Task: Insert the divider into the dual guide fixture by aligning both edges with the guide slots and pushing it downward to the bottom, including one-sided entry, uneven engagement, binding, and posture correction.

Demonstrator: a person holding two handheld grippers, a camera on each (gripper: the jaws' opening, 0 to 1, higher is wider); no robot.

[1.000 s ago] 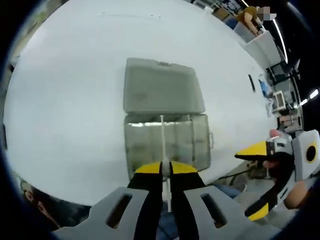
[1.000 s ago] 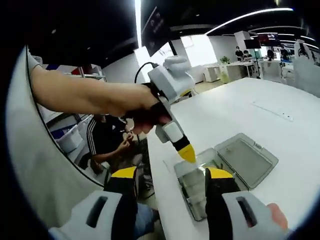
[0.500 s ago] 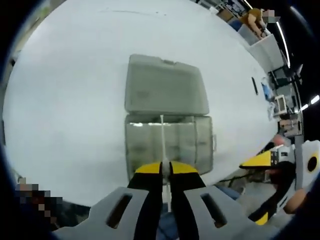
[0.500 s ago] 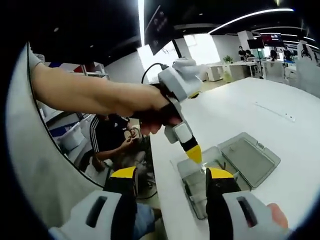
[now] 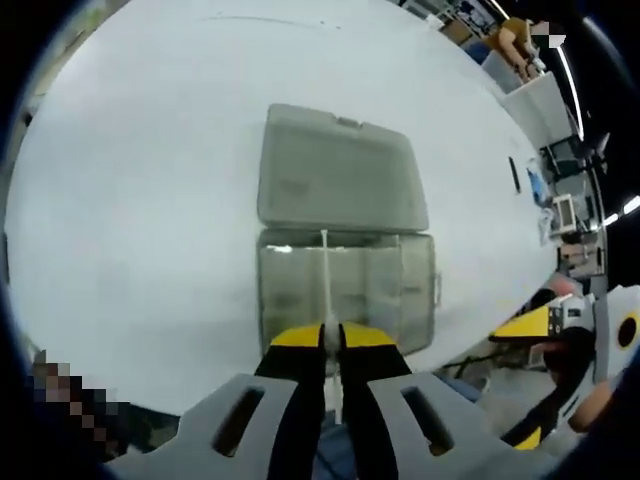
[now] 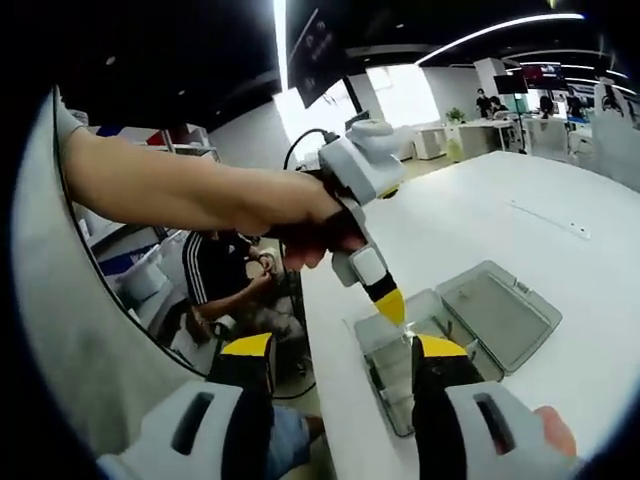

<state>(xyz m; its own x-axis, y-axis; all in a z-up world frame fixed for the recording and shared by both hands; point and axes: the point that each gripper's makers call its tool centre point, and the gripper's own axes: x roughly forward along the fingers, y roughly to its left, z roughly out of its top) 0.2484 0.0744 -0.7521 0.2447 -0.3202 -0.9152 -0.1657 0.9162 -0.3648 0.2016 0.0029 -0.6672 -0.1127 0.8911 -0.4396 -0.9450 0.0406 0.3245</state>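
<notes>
My left gripper (image 5: 331, 335) pinches the thin, stiff white plastic divider (image 5: 325, 275) by its top edge, over the clear plastic compartment box (image 5: 345, 290) on the white desk (image 5: 130, 200); light, likely to bind if tilted. My right gripper (image 6: 340, 355) is wide open, empty.

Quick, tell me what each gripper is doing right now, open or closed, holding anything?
Left gripper: closed on the thin white divider.
Right gripper: open, holding nothing.

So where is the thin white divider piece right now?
In the left gripper view, the divider is pinched between the left gripper jaws, standing over the middle of the open clear box on the white table.
</notes>
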